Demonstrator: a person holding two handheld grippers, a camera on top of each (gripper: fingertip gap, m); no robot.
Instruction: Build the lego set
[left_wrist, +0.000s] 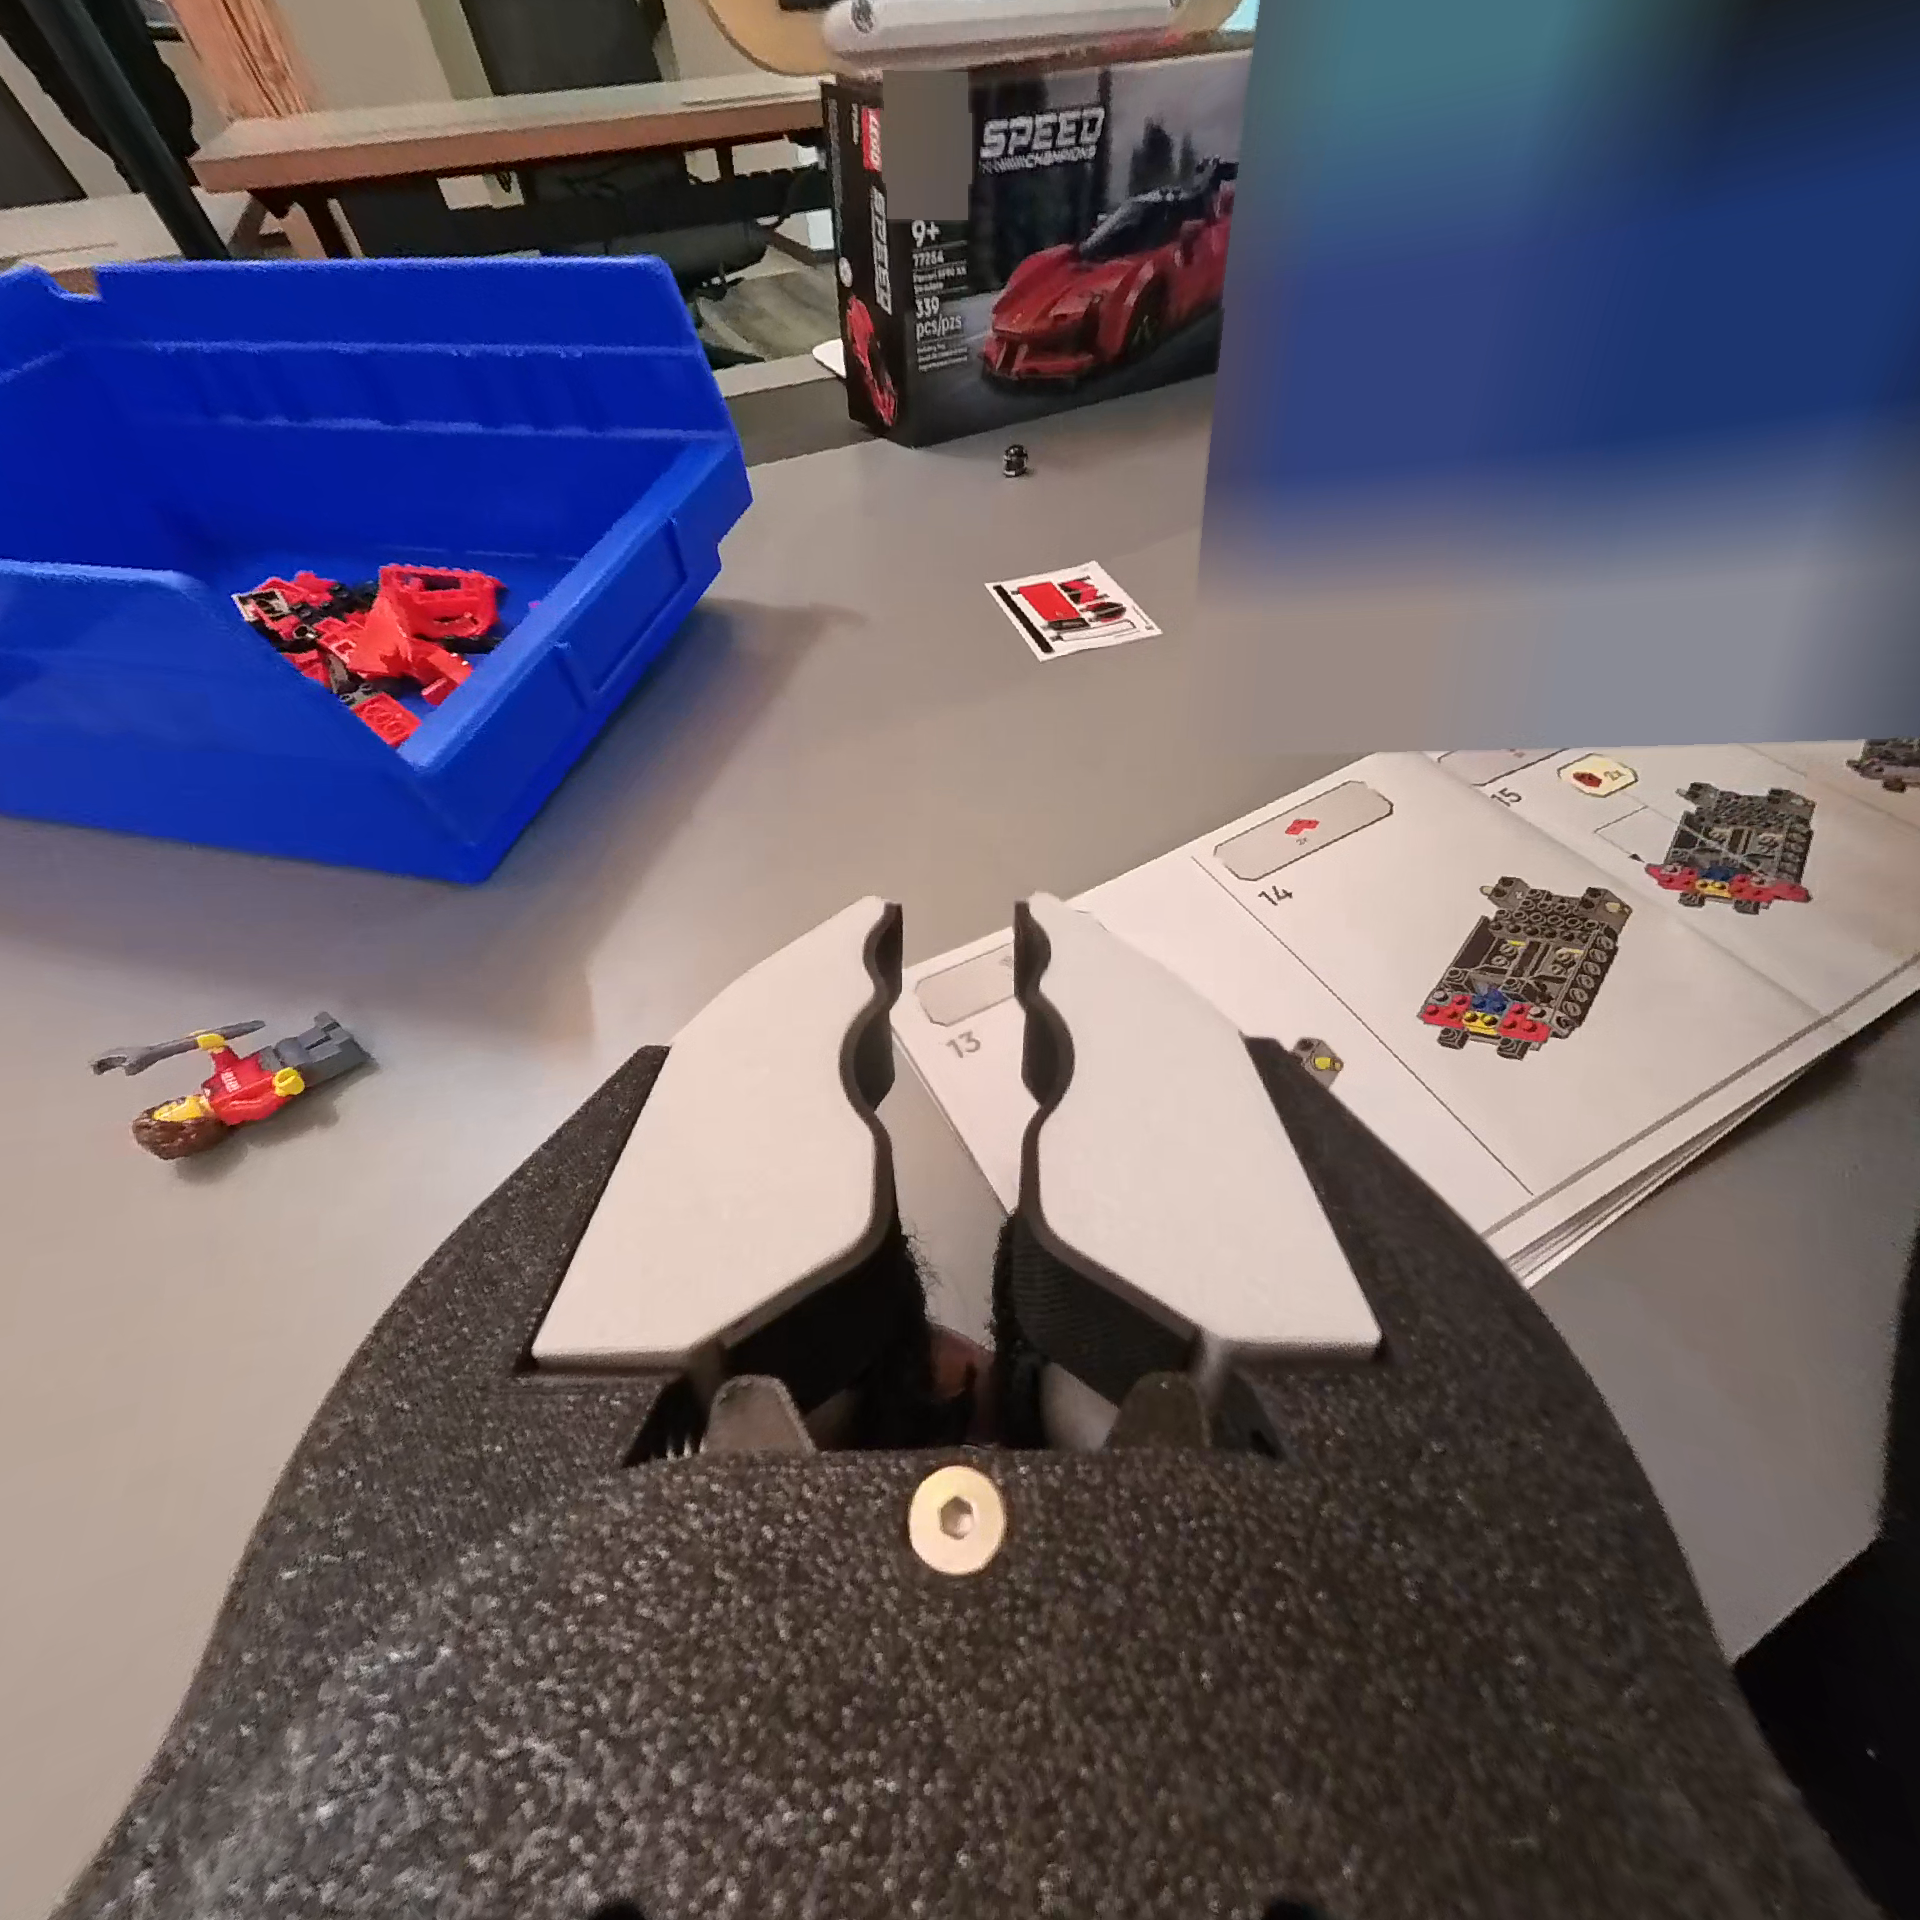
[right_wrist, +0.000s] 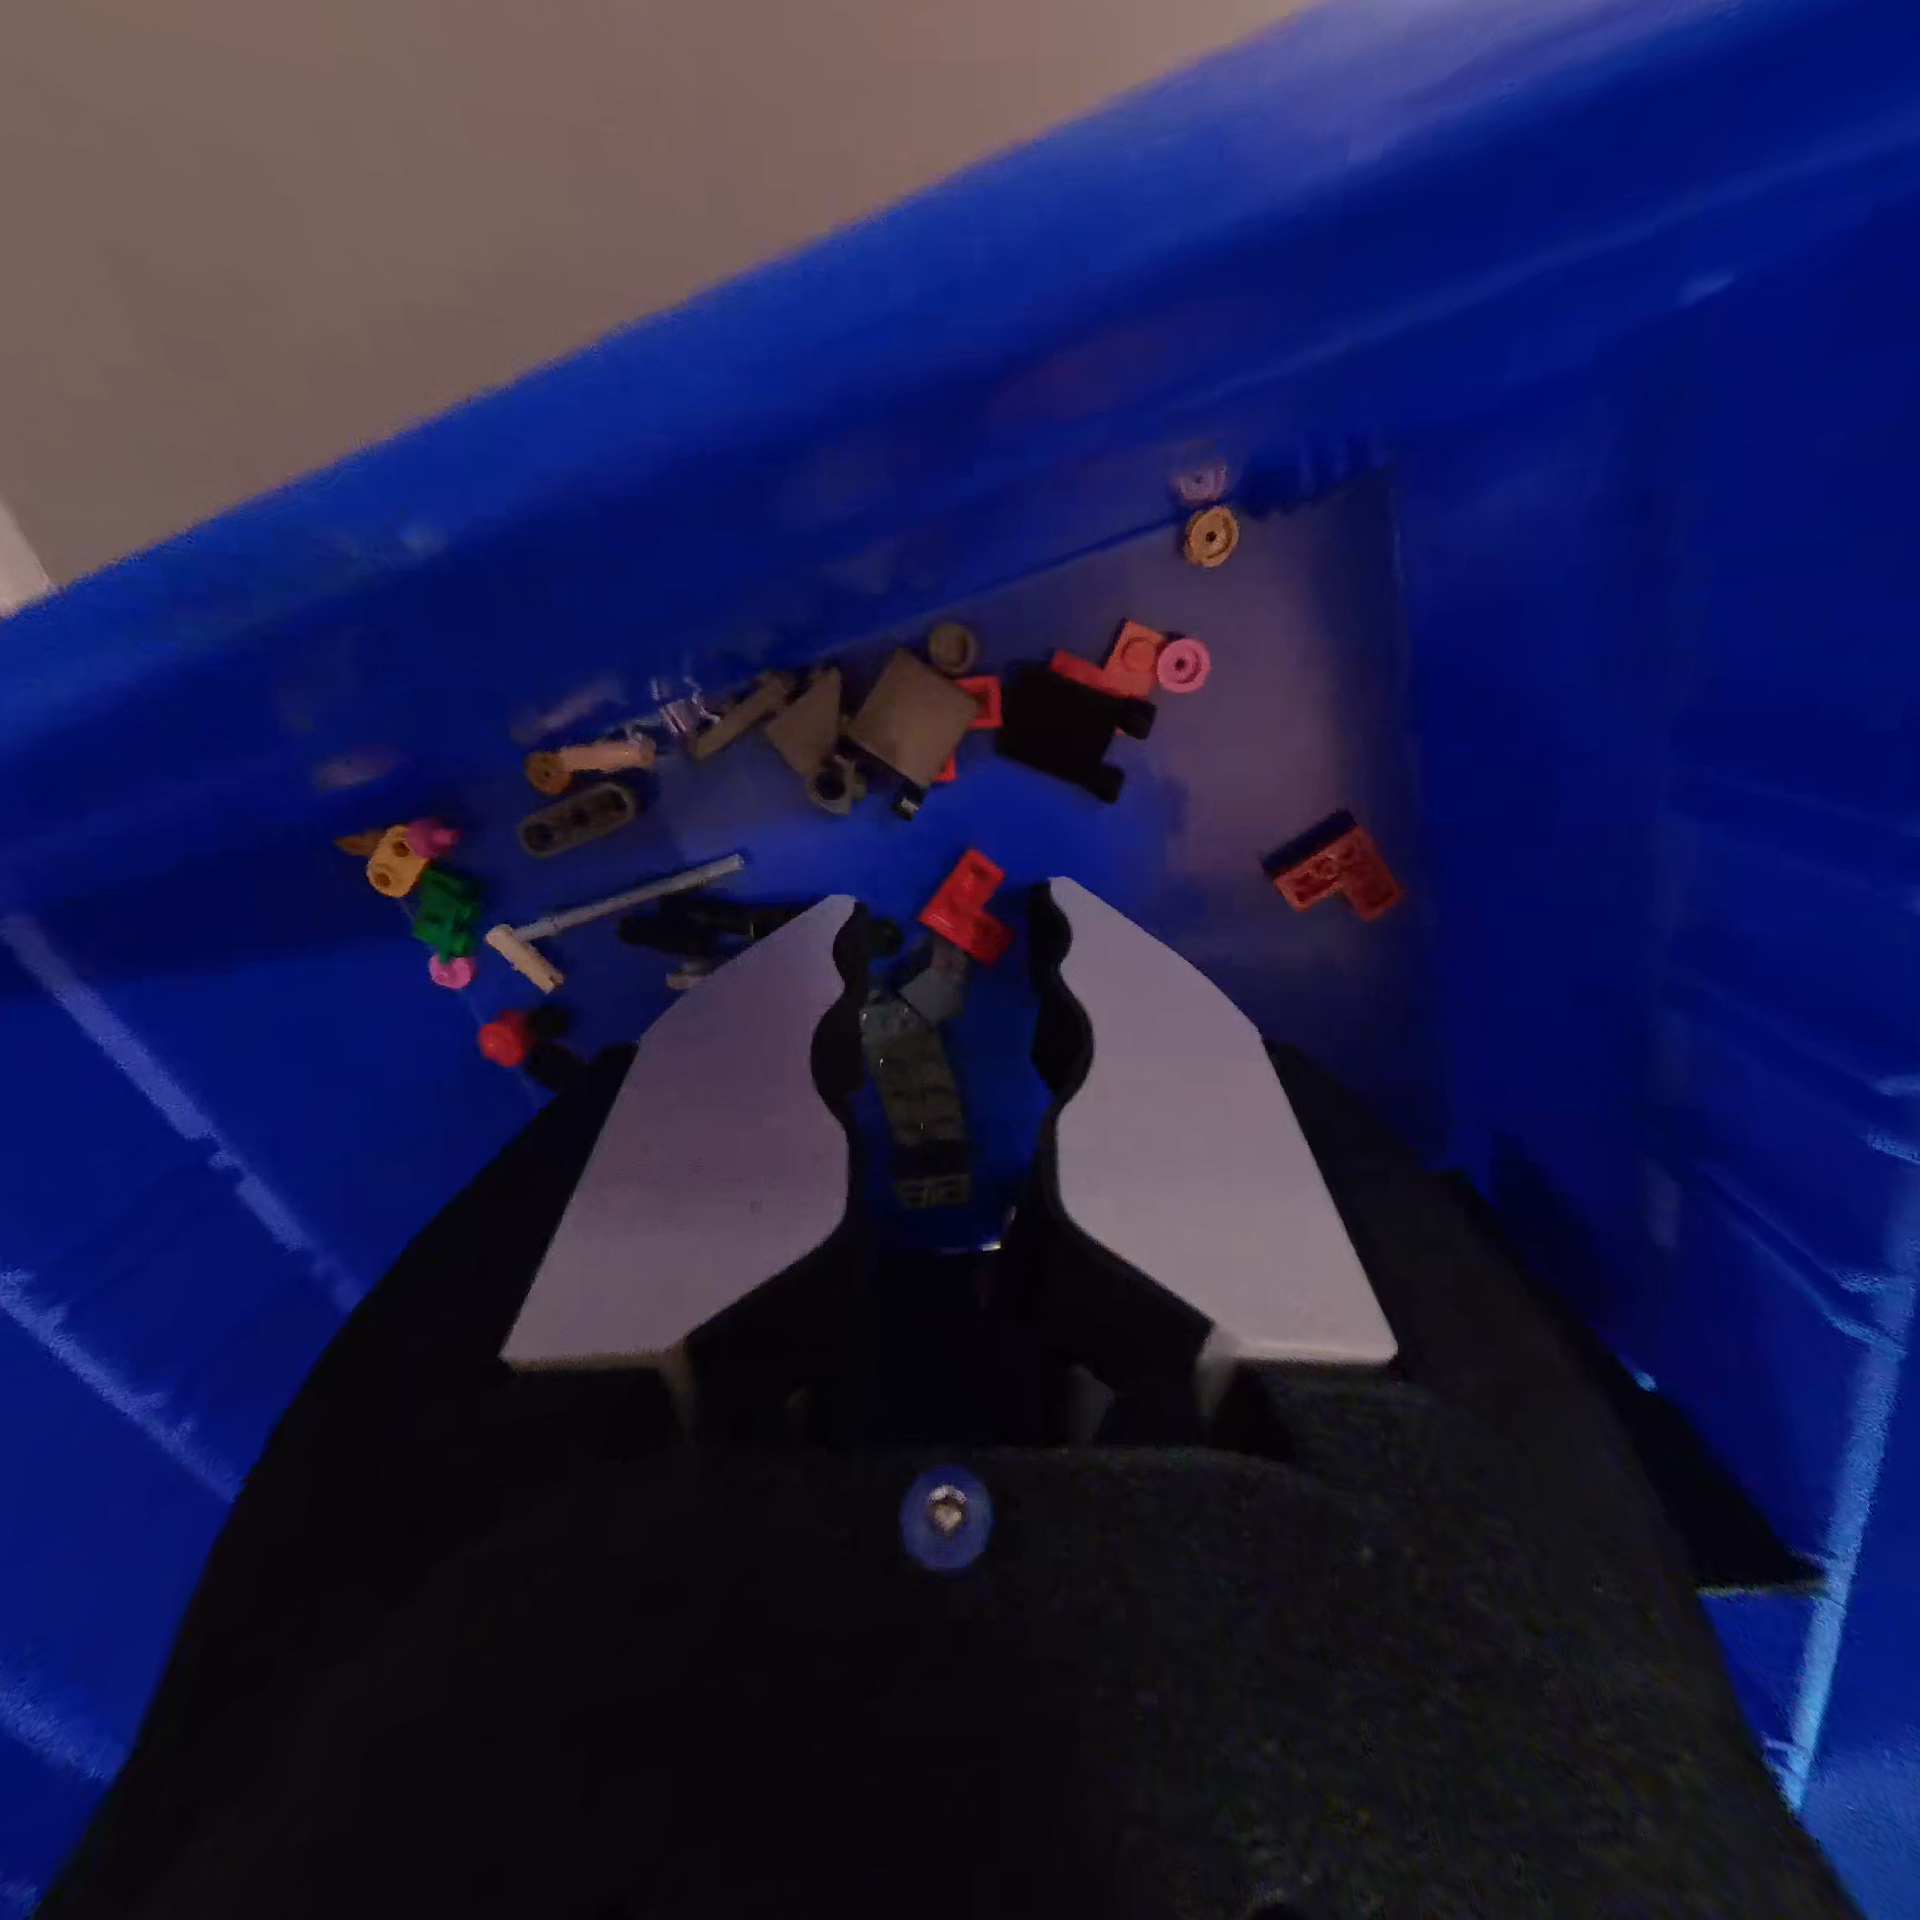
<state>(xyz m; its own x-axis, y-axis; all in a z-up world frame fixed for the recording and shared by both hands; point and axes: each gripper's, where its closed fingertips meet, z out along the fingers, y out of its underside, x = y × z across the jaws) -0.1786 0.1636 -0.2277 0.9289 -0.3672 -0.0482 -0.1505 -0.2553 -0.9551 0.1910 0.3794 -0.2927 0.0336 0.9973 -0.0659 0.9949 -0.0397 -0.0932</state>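
My left gripper (left_wrist: 956, 920) hovers low over the grey table (left_wrist: 831, 790), its jaws a narrow gap apart and empty, tips above the near corner of the open instruction booklet (left_wrist: 1455, 987). My right gripper (right_wrist: 951, 904) is open inside a blue bin (right_wrist: 1039, 364), pointing down at its floor. A red L-shaped plate (right_wrist: 966, 904) lies just at the fingertips. A long dark grey piece (right_wrist: 914, 1086) lies on the floor between the jaws. Neither is gripped. Other loose pieces lie beyond: a second red L plate (right_wrist: 1335, 878), a black part (right_wrist: 1060, 727), tan parts (right_wrist: 914, 717), a grey axle (right_wrist: 644, 894).
In the left wrist view a blue bin (left_wrist: 582, 644) with red and black pieces (left_wrist: 384, 634) stands at the left. A minifigure (left_wrist: 229, 1081) lies in front of it. A sticker sheet (left_wrist: 1070, 608), a small black part (left_wrist: 1016, 459) and the set's box (left_wrist: 1039, 260) are farther back. Tip to tip, the grippers are about 45 cm apart. Between my right fingertips and the grey axle (right_wrist: 644, 894) there is roughly 4 cm.
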